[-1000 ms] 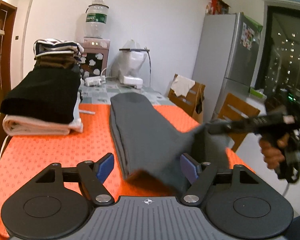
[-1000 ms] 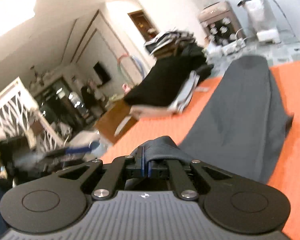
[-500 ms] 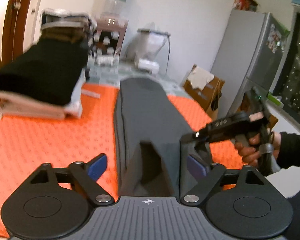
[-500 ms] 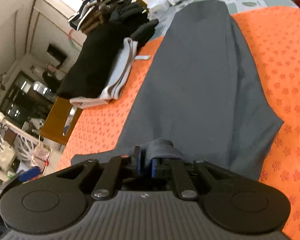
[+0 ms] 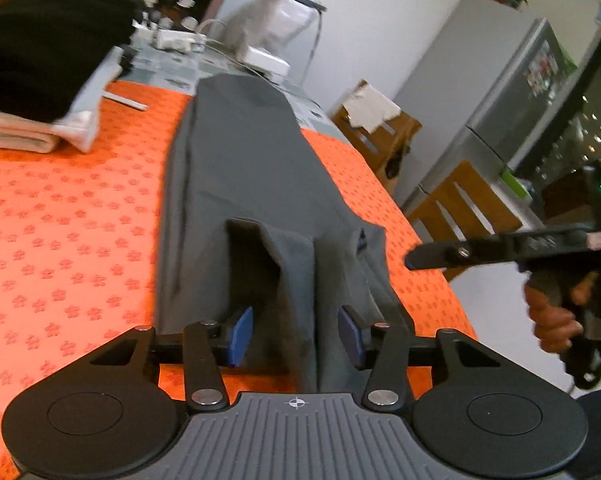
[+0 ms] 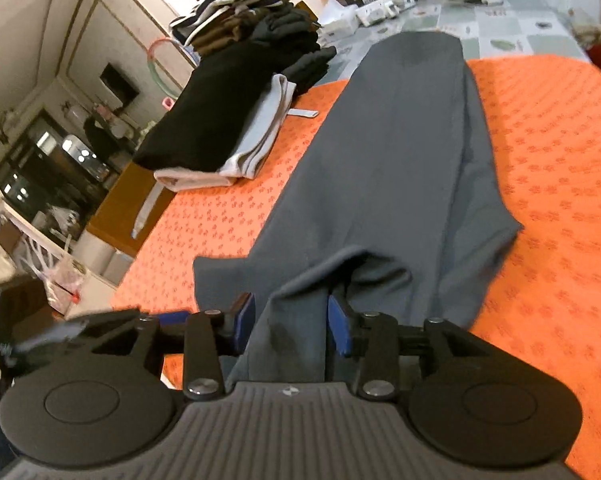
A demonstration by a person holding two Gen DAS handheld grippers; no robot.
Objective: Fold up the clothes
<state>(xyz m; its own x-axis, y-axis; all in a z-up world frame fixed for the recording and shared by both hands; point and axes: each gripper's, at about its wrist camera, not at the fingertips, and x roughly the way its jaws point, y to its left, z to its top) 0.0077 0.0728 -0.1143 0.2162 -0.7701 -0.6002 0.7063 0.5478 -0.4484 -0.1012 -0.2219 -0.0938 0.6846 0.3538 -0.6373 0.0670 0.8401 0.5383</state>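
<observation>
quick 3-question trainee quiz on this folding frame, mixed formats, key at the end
1. True or false: the grey garment lies lengthwise on the orange tablecloth.
2. Which side of the garment, in the right wrist view, has the stack of folded clothes? A) left B) right C) on top of it
3. Fill in: between the pads of the left gripper stands a raised fold of ____ cloth.

Key
1. True.
2. A.
3. Grey. The left jaws are closing around that fold, pads not yet pressing; the right gripper is opening, its pads off the cloth between them.
</observation>
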